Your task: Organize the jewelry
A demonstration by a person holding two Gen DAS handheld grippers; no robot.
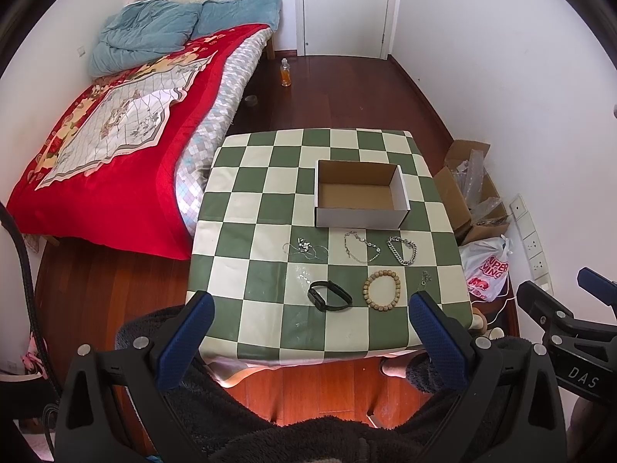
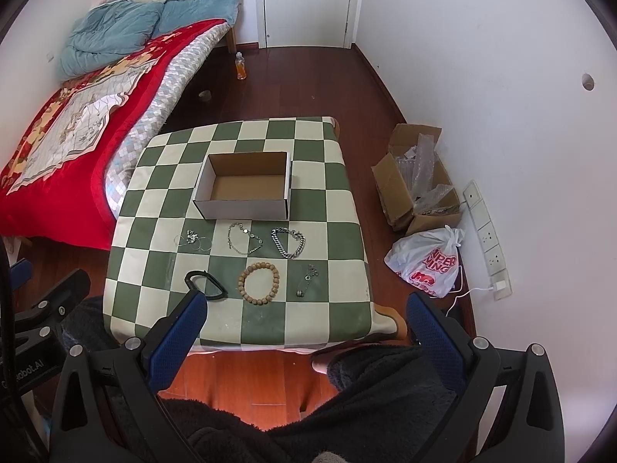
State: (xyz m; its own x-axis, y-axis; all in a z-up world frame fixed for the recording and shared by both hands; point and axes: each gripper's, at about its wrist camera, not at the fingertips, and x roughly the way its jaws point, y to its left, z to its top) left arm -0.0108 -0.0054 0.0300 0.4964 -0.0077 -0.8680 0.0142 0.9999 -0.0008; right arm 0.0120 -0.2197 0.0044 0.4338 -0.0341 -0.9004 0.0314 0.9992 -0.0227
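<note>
We hold both the left gripper and right gripper spread wide, empty, short of the jewelry lying just before the empty cardboard box: wooden bead bracelet, black band.

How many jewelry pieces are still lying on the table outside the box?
6. Back row by the white cardboard box: thin silver necklace, silver charm bracelet, chunky silver chain bracelet. Front row: black wristband, wooden bead bracelet, small silver pendant chain. The box looks empty.
</note>
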